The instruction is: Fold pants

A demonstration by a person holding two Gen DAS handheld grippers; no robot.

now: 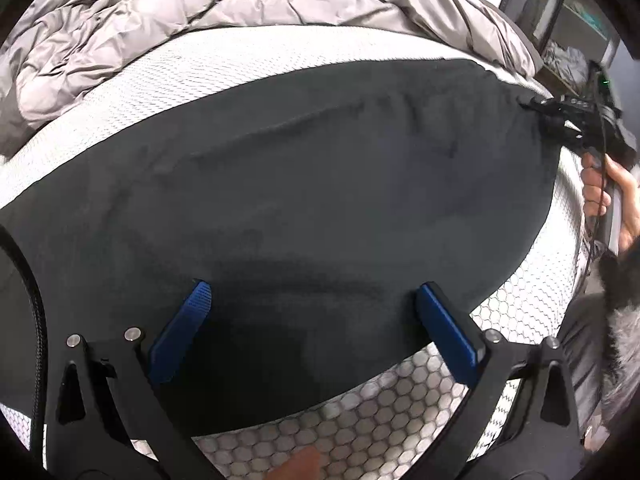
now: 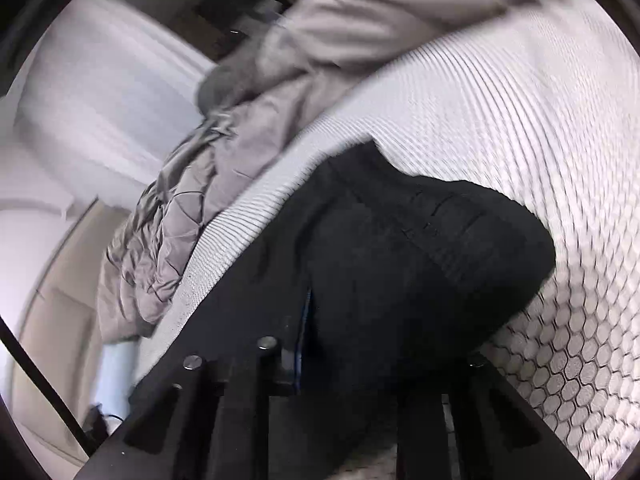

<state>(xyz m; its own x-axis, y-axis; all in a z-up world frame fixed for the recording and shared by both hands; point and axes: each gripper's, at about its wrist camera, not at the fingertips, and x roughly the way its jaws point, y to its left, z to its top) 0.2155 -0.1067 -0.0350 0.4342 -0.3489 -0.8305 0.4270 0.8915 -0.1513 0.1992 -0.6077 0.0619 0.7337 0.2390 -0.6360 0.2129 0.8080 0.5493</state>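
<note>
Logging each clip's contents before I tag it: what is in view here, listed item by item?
pants: one, dark grey, spread across the mattress.
mattress: one, white with a honeycomb pattern, under the pants.
comforter: one, grey, crumpled at the far side.
left gripper: one, black with blue pads, jaws open over the near edge of the pants.
right gripper: one, black, jaws shut on the pants' right end.
hand: one, holding the right gripper's handle.

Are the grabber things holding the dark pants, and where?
The right gripper pinches the pants at their far right corner. The left gripper holds nothing, jaws wide apart.
</note>
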